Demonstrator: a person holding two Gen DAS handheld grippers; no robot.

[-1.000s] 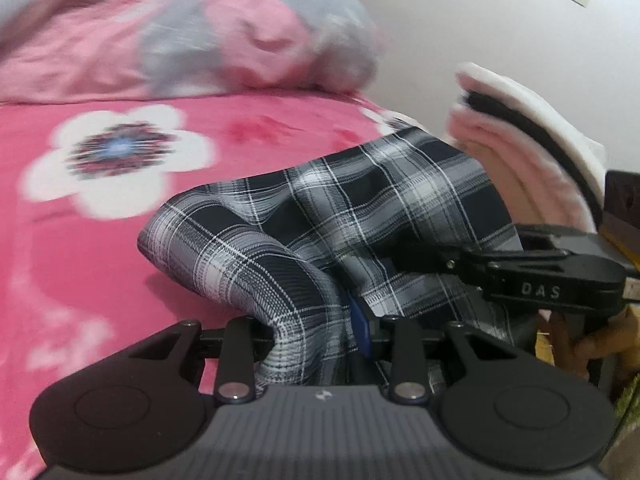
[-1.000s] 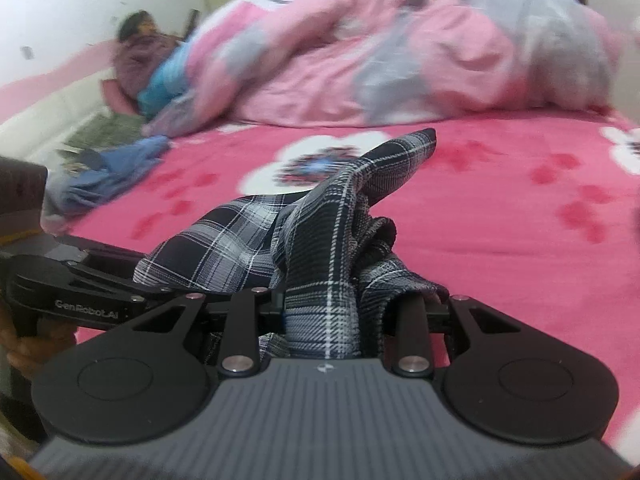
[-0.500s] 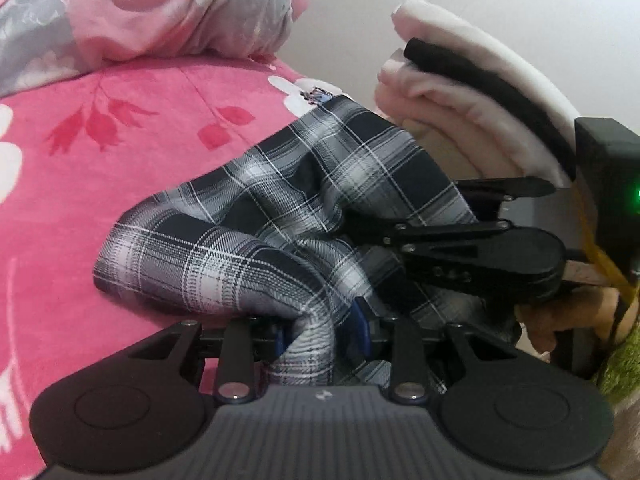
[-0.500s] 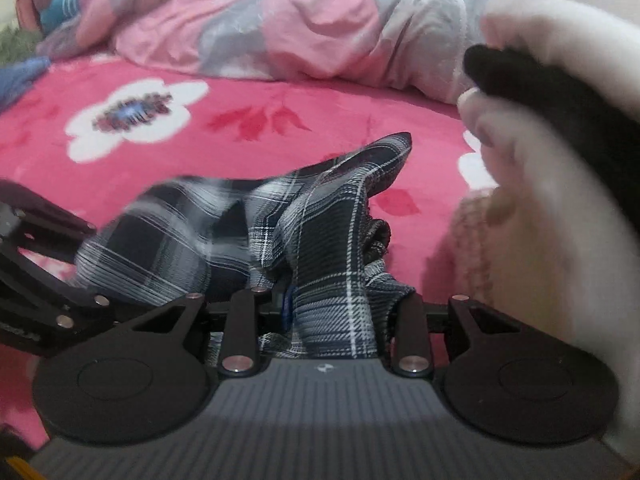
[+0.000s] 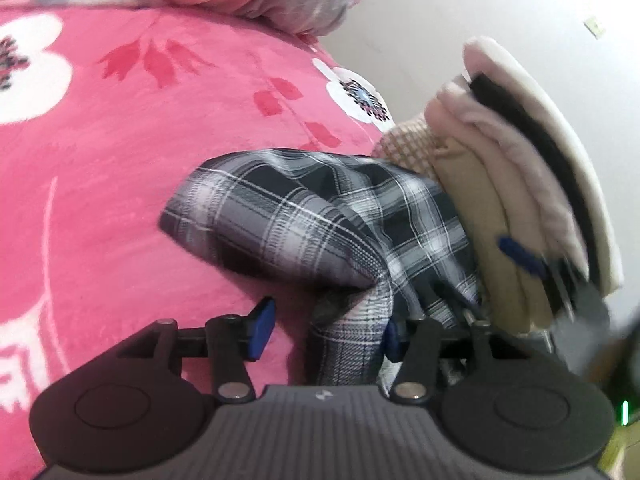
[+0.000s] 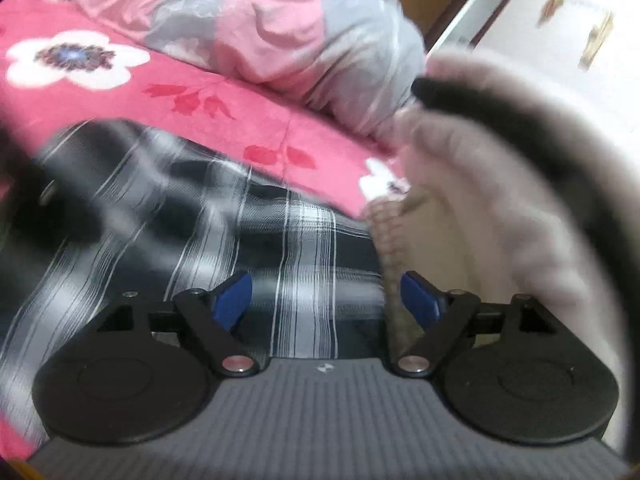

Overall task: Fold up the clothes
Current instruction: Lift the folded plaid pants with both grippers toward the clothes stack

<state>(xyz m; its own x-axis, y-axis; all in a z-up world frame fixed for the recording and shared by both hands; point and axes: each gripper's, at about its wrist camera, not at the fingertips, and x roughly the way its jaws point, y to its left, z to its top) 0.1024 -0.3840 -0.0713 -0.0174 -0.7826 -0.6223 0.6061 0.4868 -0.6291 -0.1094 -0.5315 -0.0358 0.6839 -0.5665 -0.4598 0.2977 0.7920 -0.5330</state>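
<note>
Plaid garment (image 5: 320,216) lying bunched near the bed's (image 5: 120,168) edge, touching a folded stack (image 5: 520,184); left gripper (image 5: 326,326) and right gripper (image 6: 326,300) both gaping wide, gripping nothing.

We see a home bedroom: a bed under a pink flowered fleece blanket (image 5: 120,160), with a rumpled pink-and-grey duvet (image 6: 260,32).

1 black-and-white plaid garment (image 5: 320,216), 1 stack of folded cream and black clothes (image 5: 532,200), 2 hand-held grippers, 1 pink-and-grey crumpled duvet (image 6: 256,28).
</note>
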